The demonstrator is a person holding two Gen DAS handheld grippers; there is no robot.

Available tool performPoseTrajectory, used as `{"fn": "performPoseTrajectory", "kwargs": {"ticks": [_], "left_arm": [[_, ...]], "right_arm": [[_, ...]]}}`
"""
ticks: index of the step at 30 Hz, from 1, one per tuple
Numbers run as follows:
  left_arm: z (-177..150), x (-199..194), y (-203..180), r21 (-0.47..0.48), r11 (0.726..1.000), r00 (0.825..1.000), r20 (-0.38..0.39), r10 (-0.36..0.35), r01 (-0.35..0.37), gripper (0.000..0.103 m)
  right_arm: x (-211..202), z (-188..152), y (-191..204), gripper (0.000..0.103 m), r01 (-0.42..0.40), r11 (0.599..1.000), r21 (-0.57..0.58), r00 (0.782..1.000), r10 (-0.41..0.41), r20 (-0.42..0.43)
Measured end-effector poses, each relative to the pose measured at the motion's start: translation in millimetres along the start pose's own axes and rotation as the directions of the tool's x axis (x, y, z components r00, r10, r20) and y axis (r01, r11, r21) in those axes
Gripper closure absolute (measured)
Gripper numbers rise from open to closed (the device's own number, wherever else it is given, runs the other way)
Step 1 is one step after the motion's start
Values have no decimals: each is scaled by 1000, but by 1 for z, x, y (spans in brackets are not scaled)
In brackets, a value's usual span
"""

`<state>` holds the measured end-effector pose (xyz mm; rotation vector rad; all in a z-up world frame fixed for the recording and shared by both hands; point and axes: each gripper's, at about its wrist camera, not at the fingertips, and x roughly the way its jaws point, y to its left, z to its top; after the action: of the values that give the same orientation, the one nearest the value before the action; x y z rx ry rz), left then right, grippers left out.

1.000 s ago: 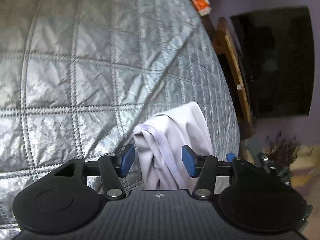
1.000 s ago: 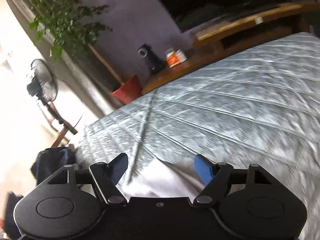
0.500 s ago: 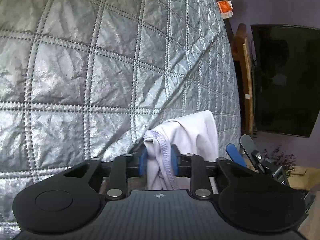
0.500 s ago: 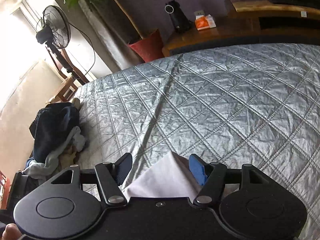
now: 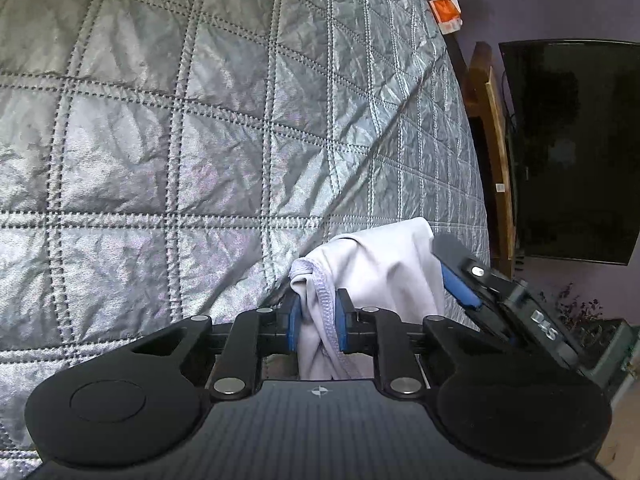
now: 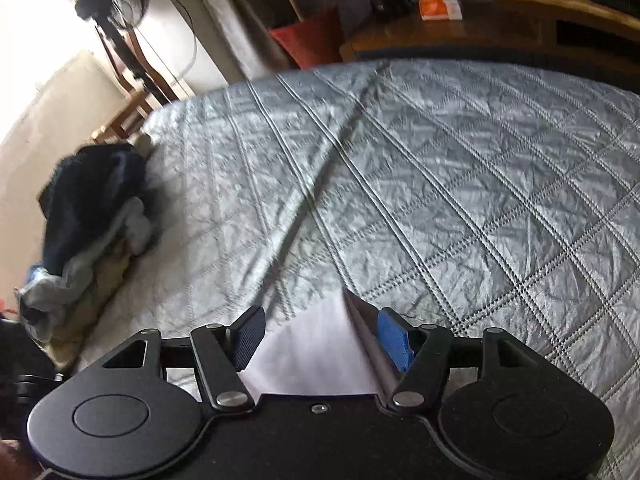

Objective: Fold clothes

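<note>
Pickup step: left tongs are pinching white garment hem; right tongs, apart, are straddling its corner, needing closure next.

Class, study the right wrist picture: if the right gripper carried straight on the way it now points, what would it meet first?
Most likely the white garment lying between the open jaws of the right gripper; just beyond it comes the grey quilted bedspread. Depth is hard to judge through the fisheye, so whether cloth already touches the pads is unclear.
</note>
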<state>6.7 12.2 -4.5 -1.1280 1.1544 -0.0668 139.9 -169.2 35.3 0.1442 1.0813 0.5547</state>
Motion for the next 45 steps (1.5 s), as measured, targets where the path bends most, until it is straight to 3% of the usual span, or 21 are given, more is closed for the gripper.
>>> {"fn": "performPoseTrajectory", "kwargs": {"ticks": [3,4,5,6,7,10,13,17,18,21,23,26,29,31,34,37,41,43,45], "left_arm": [[0,1,-1,3,1000,1000,2,2,-2,80],[0,1,-1,4,1000,1000,2,3,-3,80],[-1,1,-2,6,1000,1000,3,4,-4,80],[-1,1,-2,7,1000,1000,3,4,-4,81],[-1,1,-3,13,1000,1000,6,8,-8,81],[-6,-1,-10,67,997,999,31,28,-30,86],[-11,-1,-13,93,995,998,35,42,-45,88],[-11,2,-17,112,993,999,22,41,-43,89],[-11,2,-19,121,992,999,21,42,-44,89],[-13,4,-23,143,988,999,24,49,-52,89],[-14,4,-23,144,988,999,22,50,-53,89],[-14,5,-24,147,988,998,19,52,-55,89],[-14,6,-26,161,985,998,20,57,-60,89],[-14,7,-28,168,984,998,22,61,-64,88],[-15,8,-29,175,983,998,25,61,-64,88],[-18,7,-31,201,978,998,29,48,-53,89],[-28,8,-31,231,971,998,13,58,-59,90],[-30,9,-30,234,970,998,6,65,-65,90],[-29,10,-30,228,972,998,4,65,-64,90]], "right_arm": [[6,1,-4,42,5,1000,18,1000,-5,7],[6,1,-6,55,4,1000,27,1000,-4,19],[6,1,-7,81,1,999,36,1000,-2,28],[6,1,-8,97,-5,999,42,1000,4,29],[4,0,-8,100,-6,999,39,999,4,40],[-2,0,-9,100,-10,999,39,997,7,74],[-15,2,-25,103,-31,990,137,989,10,147],[-22,-1,-31,102,50,991,126,989,-67,135],[-24,-2,-31,98,63,991,122,988,-79,130],[-24,1,-28,91,-48,992,118,994,36,102],[-19,4,-21,69,-83,992,92,995,77,64],[-9,9,-12,57,-91,993,70,996,91,15],[2,11,-7,56,-63,997,51,998,65,-27],[12,12,-3,63,-61,997,37,996,63,-66],[23,8,6,87,12,999,-43,993,-17,-119],[19,5,5,98,42,997,-61,996,-47,-79],[4,7,-7,102,153,988,-33,988,-152,31],[2,7,-18,102,137,991,9,990,-137,23],[1,6,-17,102,207,978,-26,978,-206,34]]}}
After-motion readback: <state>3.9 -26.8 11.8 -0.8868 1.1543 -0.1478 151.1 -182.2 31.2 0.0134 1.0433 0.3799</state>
